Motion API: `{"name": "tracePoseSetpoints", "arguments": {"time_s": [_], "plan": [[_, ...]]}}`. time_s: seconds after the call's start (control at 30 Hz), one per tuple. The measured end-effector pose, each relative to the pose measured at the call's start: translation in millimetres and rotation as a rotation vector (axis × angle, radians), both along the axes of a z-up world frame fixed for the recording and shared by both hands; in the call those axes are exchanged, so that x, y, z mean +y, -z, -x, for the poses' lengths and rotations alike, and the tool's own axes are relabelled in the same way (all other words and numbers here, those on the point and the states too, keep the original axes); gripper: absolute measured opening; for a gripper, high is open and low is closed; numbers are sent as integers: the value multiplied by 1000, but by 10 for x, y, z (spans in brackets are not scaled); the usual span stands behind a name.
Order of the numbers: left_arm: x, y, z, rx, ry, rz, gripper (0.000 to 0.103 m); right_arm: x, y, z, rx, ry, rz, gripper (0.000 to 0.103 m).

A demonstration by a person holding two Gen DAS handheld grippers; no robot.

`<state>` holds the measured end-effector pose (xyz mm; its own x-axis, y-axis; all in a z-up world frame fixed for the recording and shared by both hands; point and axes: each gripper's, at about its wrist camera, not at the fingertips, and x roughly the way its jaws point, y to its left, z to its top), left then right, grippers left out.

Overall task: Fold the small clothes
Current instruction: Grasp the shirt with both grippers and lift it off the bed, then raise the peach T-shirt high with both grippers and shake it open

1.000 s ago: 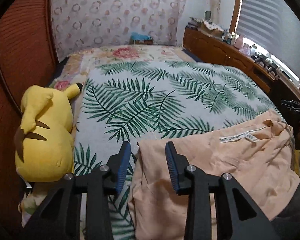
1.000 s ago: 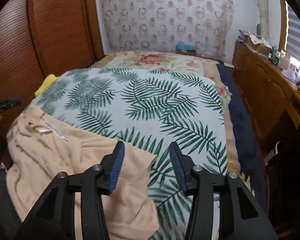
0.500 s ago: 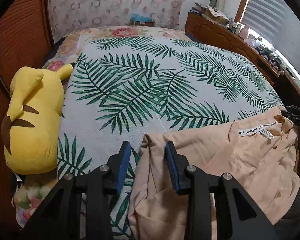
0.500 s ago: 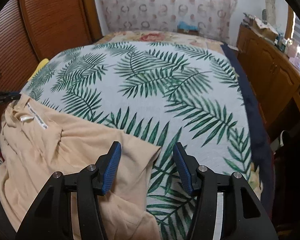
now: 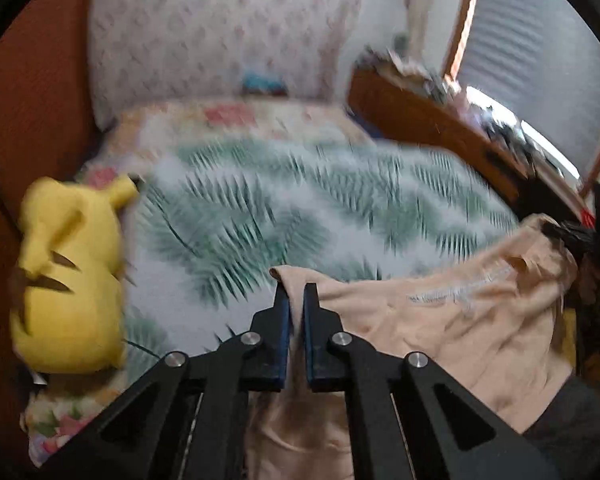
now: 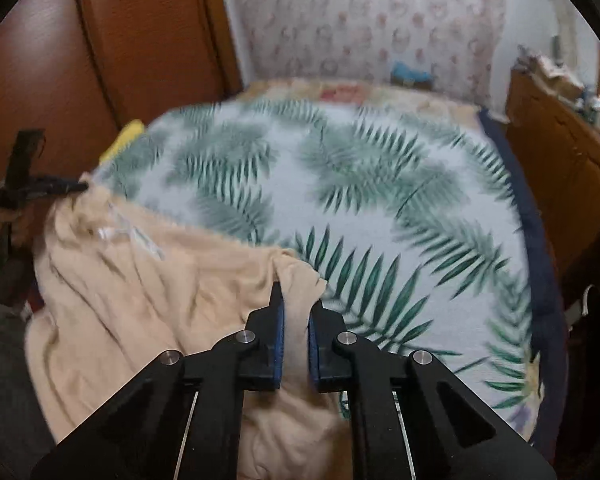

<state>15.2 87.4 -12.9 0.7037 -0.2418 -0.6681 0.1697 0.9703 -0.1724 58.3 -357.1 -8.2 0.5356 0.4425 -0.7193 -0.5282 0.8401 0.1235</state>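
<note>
Peach cotton garment (image 5: 440, 320), lower right of frame, is pinched at a corner by each hand-held gripper, left (image 5: 296, 294) and right (image 6: 296, 292); no fold is made yet.

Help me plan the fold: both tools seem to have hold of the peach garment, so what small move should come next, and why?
Probably lift both corners and carry them forward over the bed. The left tool and the right tool are each shut on a corner of the peach garment, which lies bunched and creased on the palm-leaf blanket; open blanket lies ahead to spread it flat.
</note>
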Motion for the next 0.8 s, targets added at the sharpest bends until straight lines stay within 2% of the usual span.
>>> {"name": "tracePoseSetpoints", "arguments": {"time_s": [0.13, 0.2, 0.33, 0.43, 0.6, 0.8], "plan": [[14, -718, 258, -188, 17, 13, 2, -144, -601, 151, -121, 55, -50, 6], [15, -989, 344, -250, 36, 17, 3, -187, -946, 190, -185, 59, -68, 5], [15, -1615, 534, -404, 34, -27, 3, -197, -1607, 265, -301, 40, -85, 5], [47, -1981, 612, -486, 34, -49, 3, -131, -2055, 367, -401, 25, -72, 5], [108, -2538, 774, -619, 12, -86, 3, -55, -2708, 595, -558, 7, -64, 5], [268, -2913, 937, -722, -15, -85, 3, -107, -3351, 810, -687, 11, -69, 5]]}}
